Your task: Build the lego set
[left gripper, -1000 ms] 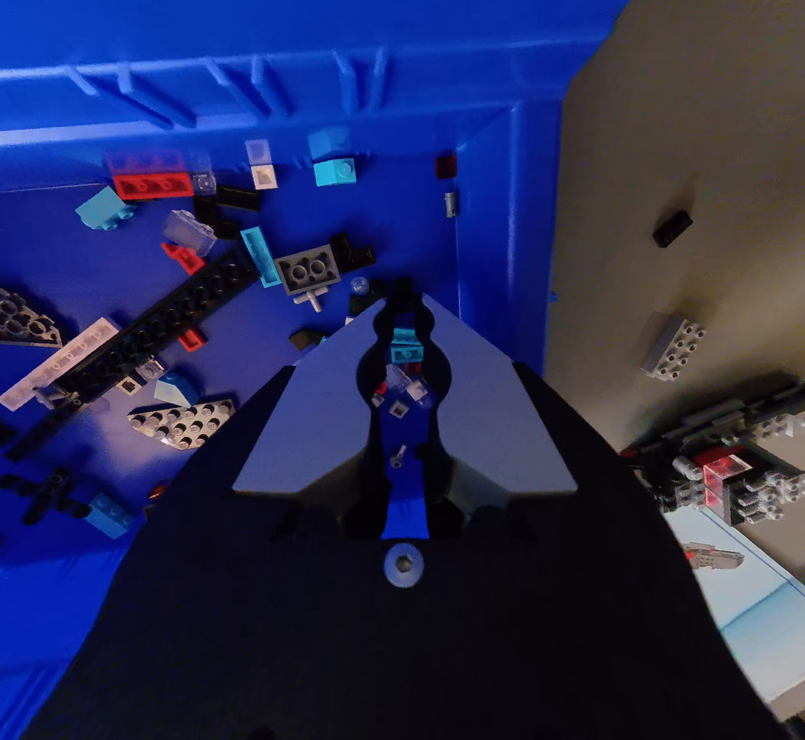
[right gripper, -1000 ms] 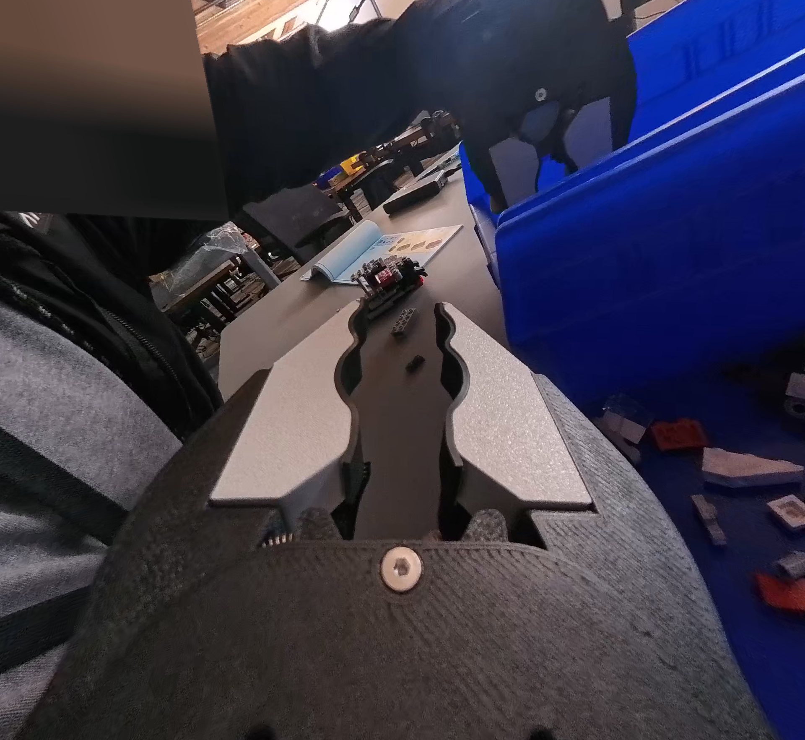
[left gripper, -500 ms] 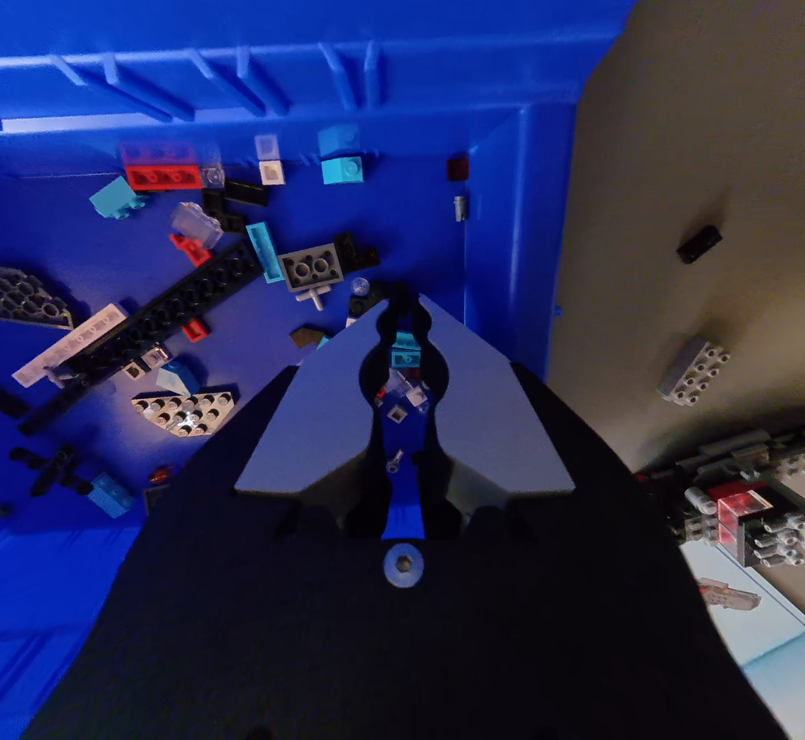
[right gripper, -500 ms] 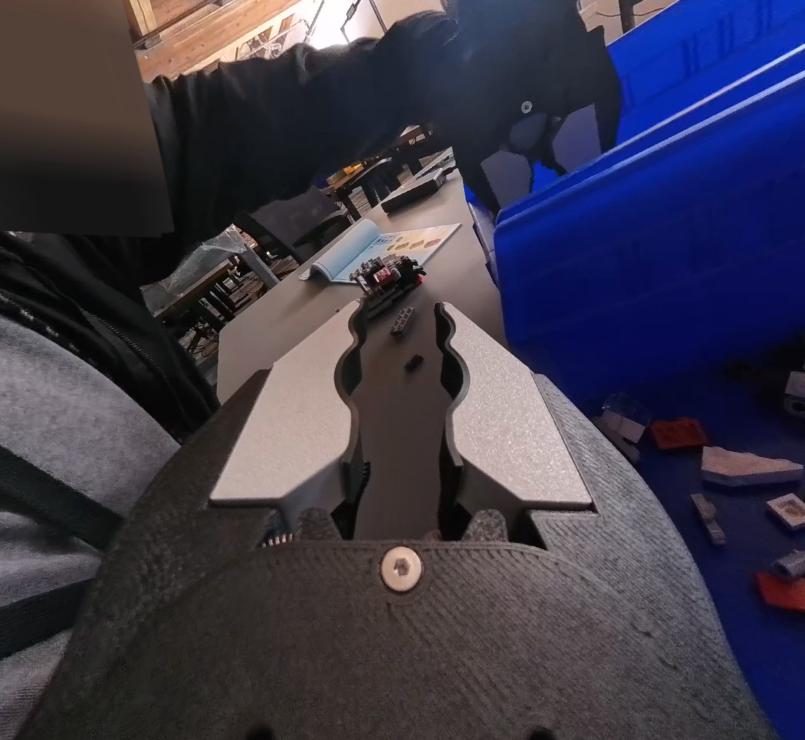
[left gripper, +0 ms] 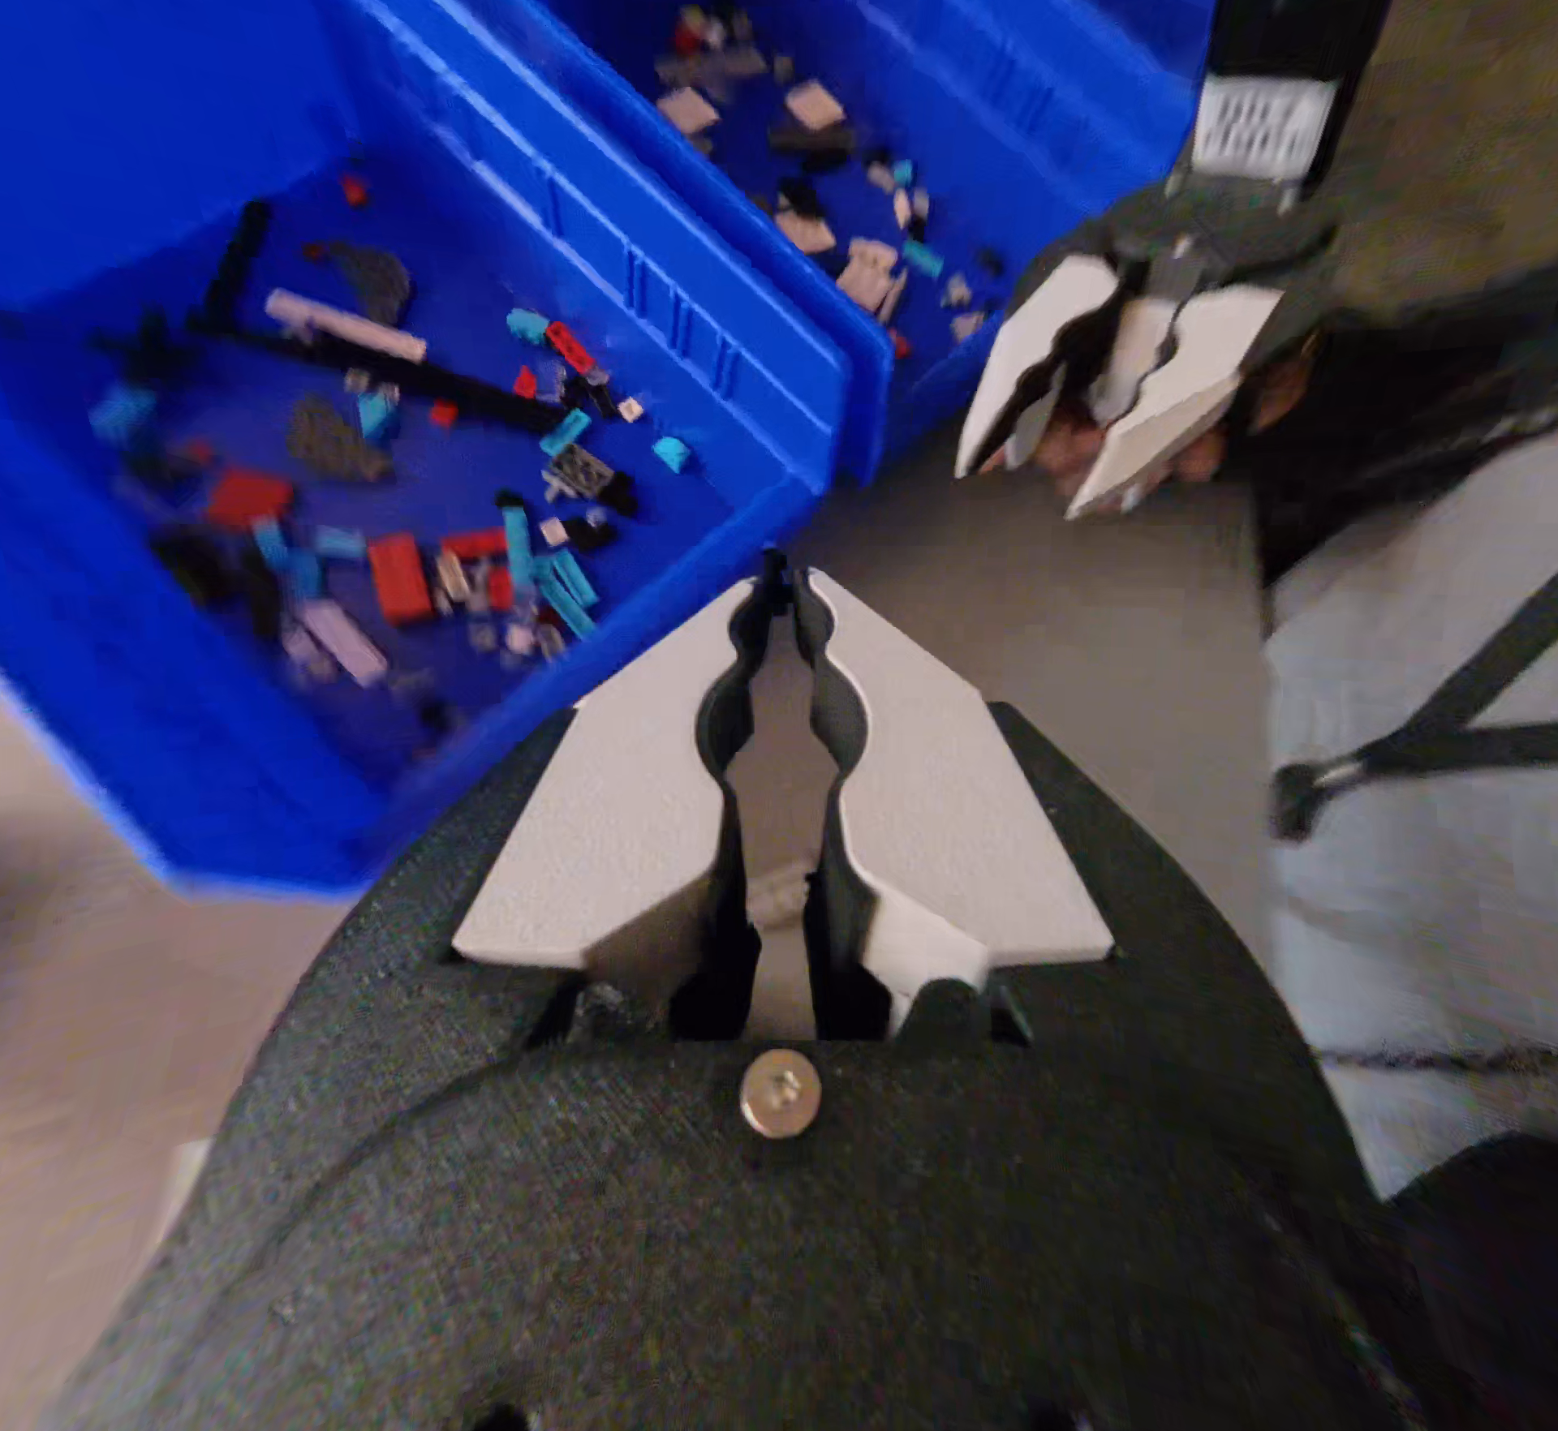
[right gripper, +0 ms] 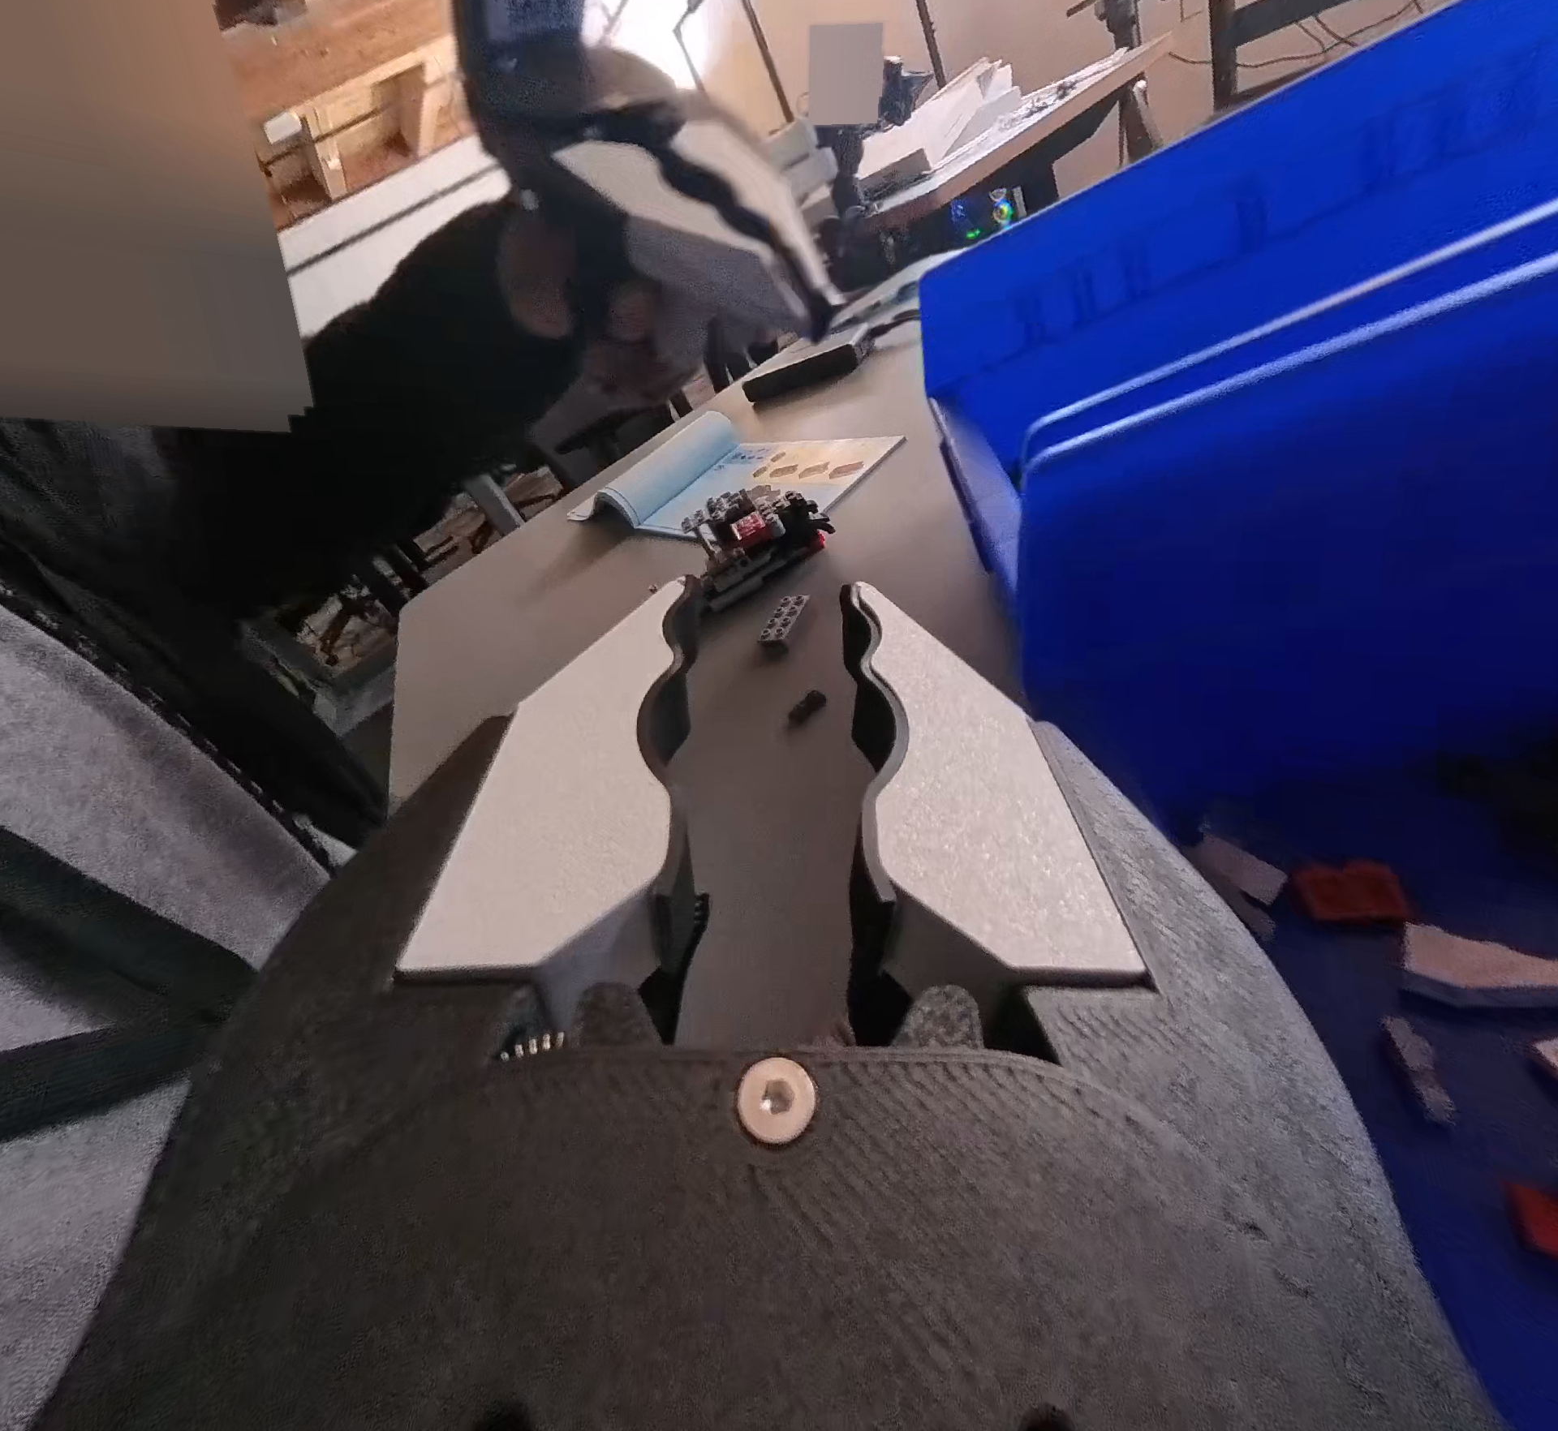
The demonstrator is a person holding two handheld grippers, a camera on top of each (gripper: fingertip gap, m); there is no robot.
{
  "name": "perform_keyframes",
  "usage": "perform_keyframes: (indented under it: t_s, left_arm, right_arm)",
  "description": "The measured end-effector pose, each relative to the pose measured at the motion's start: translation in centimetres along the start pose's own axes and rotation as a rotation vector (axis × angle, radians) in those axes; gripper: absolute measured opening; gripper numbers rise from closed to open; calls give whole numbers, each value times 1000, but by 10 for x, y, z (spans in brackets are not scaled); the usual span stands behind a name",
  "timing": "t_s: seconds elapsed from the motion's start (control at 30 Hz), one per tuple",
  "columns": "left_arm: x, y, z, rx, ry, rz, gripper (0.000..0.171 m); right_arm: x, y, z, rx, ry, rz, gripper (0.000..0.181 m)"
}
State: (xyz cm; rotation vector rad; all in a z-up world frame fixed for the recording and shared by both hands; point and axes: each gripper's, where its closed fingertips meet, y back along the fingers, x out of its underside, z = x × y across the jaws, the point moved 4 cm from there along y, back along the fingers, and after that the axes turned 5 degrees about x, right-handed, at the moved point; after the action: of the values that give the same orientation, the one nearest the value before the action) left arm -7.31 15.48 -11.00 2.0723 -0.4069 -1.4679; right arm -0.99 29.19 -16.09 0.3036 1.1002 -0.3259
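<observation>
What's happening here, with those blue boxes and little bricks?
A person is building a Lego set with a two-finger tool in each hand. The left gripper, raised beside the blue bin of loose bricks, pinches something small and dark. The right gripper is open over the grey table, aimed at the half-built model by the instruction booklet.

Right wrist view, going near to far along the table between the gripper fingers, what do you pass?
Small black piece → dark studded plate → part-built lego model → open instruction booklet → flat black device.
</observation>
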Motion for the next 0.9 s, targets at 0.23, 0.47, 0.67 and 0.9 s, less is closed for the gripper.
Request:
perform_keyframes:
  t_s: [0.23,0.47,0.67,0.9]
  left_arm:
    - [93,45,-47,-84,649,-565,6]
    - [128,24,-71,58,1049,-926,6]
    - [134,17,-62,161,1148,-988,7]
    - [133,13,-64,280,1172,-993,6]
  right_arm:
    - [1,-45,25,-62,128,117,38]
    - [13,-98,53,-172,275,227,39]
    - [27,-118,61,-242,466,315,39]
    - [37,-129,66,-338,527,376,34]
